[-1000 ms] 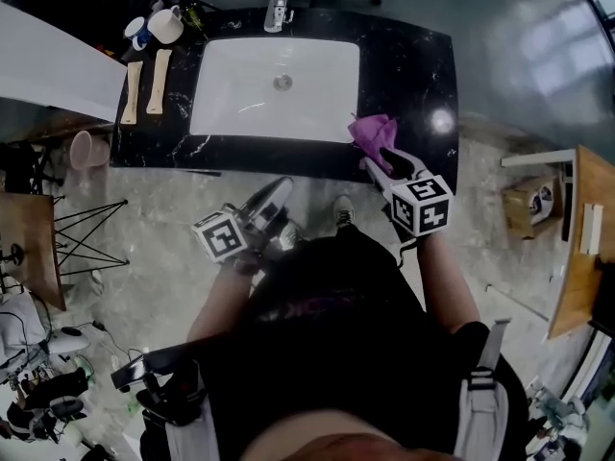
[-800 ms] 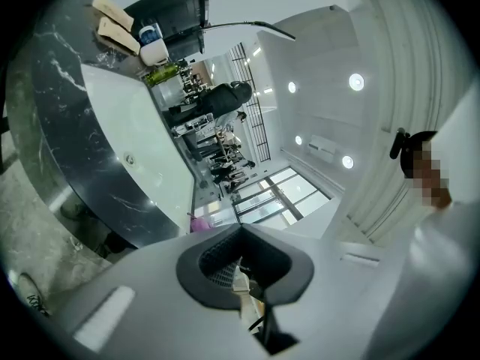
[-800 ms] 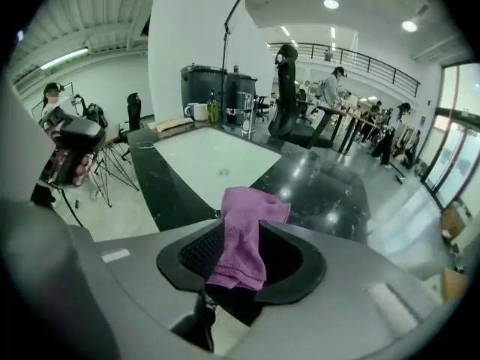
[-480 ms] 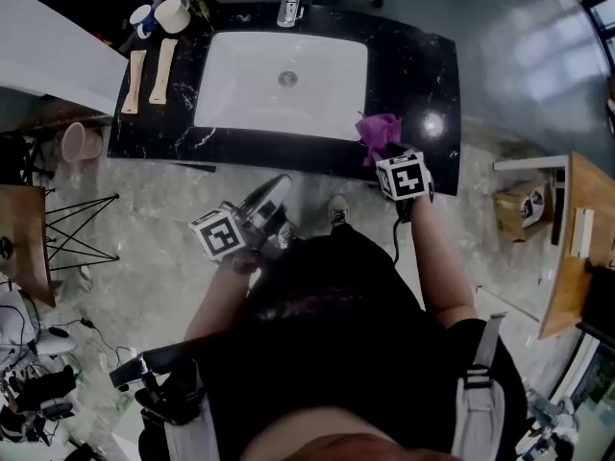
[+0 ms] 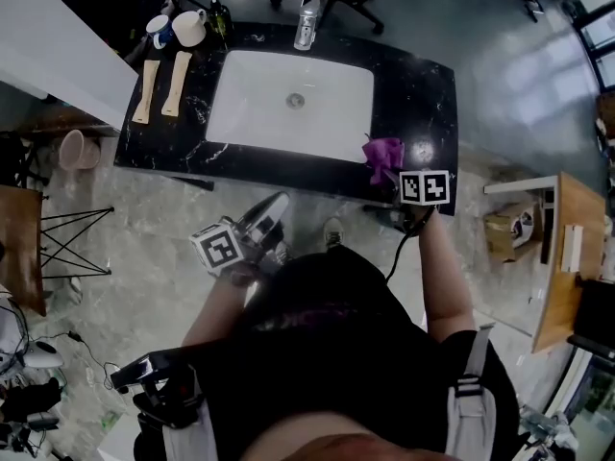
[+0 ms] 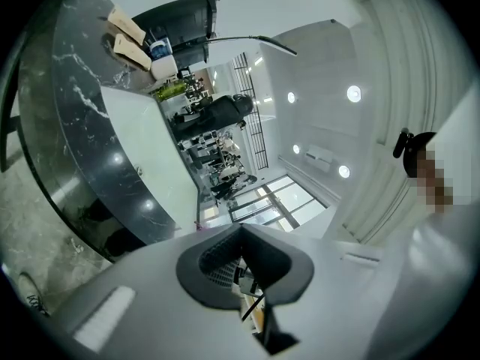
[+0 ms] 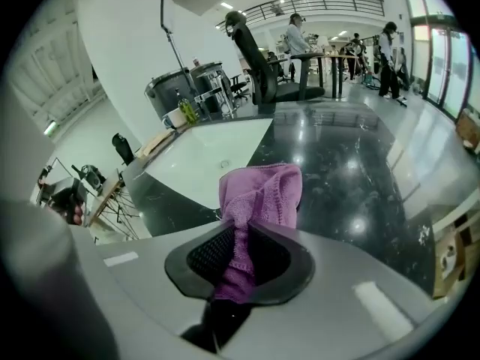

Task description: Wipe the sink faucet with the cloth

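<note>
R gripper (image 7: 240, 259) jaws just closed, now pinching purple cloth (image 7: 259, 193) at counter's (image 5: 428, 84) lower-right edge. Vs earlier, it's dropped steeply onto cloth. L gripper (image 6: 241, 255) pressed together, empty, lower left. Faucet (image 5: 307, 22) top centre, well apart from cloth.

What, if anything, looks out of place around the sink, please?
Nothing stands out. The purple cloth is bunched only because the right gripper has just been closing its jaws on it at the counter edge.
</note>
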`<state>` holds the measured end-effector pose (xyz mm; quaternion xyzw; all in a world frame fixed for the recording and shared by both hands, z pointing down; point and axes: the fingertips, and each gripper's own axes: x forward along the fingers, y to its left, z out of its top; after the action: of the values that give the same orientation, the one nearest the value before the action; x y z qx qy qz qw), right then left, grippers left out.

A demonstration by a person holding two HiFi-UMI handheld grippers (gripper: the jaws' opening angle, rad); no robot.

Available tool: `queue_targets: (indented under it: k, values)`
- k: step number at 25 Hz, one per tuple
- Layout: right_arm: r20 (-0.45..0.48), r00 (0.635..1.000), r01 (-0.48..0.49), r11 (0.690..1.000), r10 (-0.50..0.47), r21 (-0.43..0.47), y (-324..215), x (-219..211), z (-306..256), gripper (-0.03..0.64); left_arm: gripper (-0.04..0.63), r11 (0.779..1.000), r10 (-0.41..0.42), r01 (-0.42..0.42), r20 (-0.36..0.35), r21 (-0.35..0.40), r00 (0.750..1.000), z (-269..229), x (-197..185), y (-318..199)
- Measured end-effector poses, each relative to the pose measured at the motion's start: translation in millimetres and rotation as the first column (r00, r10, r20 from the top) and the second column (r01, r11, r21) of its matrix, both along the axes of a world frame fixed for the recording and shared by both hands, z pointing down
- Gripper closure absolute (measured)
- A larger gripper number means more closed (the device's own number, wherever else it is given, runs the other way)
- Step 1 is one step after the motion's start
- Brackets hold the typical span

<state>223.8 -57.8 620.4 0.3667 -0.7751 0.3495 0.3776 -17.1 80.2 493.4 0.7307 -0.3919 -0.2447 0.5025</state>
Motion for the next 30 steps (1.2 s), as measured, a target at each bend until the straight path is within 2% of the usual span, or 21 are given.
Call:
queue_targets:
  k: [3,5,6,8,9,10,11,13,15,17,21,24,25,27,30]
  values:
    - [0.104,0.992,-0.084,0.995,0.078,0.048,-1,5,-17,0.555,0.595,1.000,0.011,-0.011,0.007,0.005,1.000,-1,-5,5]
    - [0.264,0.952,-0.178,0.982,0.153,0.071,-5,-2,-45,0.555,0.595,1.000,0.012,-0.012,0.007,0.009,1.000,-3,-13,8]
    - [0.365,0.912,-0.229,0.971,0.189,0.072,-9,-8,-63,0.555,0.594,1.000,0.012,-0.012,0.007,0.012,1.000,-3,-17,9]
    - [0.569,0.789,-0.319,0.946,0.234,0.052,-17,-22,-103,0.555,0.595,1.000,0.011,-0.011,0.007,0.013,1.000,0,-24,12]
    - [0.642,0.729,-0.346,0.937,0.239,0.043,-21,-29,-123,0.555,0.595,1.000,0.010,-0.010,0.008,0.011,1.000,1,-26,12]
    - [0.695,0.689,-0.342,0.938,0.205,0.063,-27,-39,-144,0.555,0.595,1.000,0.008,-0.008,0.010,0.005,1.000,2,-29,13]
    - [0.733,0.669,-0.305,0.944,0.122,0.121,-35,-52,-165,0.555,0.595,1.000,0.005,-0.005,0.015,-0.003,1.000,3,-31,14]
    - [0.758,0.652,-0.231,0.946,-0.024,0.229,-54,-77,-198,0.555,0.595,1.000,-0.011,0.011,0.021,-0.008,1.000,5,-36,14]
    - [0.757,0.647,-0.185,0.944,-0.093,0.275,-75,-100,-220,0.555,0.595,0.999,-0.039,0.039,0.023,-0.006,0.999,5,-42,12]
    - [0.736,0.662,-0.137,0.943,-0.141,0.304,-99,-123,-233,0.555,0.595,0.997,-0.076,0.077,0.033,-0.010,0.997,3,-50,10]
    - [0.586,0.782,-0.040,0.920,-0.215,0.390,-163,-156,-236,0.555,0.595,0.981,-0.192,0.192,0.037,-0.006,0.981,-1,-72,1]
    - [0.489,0.807,0.096,0.891,-0.331,0.444,-200,-192,-242,0.555,0.594,0.957,-0.288,0.288,-0.014,-0.024,0.957,-3,-85,-2]
    - [0.440,0.815,0.154,0.873,-0.377,0.463,-210,-205,-242,0.554,0.595,0.949,-0.313,0.313,-0.013,-0.030,0.950,-3,-88,-4]
    - [0.306,0.824,0.284,0.816,-0.476,0.503,-230,-229,-238,0.554,0.595,0.933,-0.358,0.358,0.012,-0.037,0.934,-4,-94,-10]
    - [0.129,0.783,0.477,0.722,-0.608,0.501,-248,-262,-220,0.554,0.595,0.909,-0.410,0.414,0.081,-0.051,0.909,-2,-101,-12]
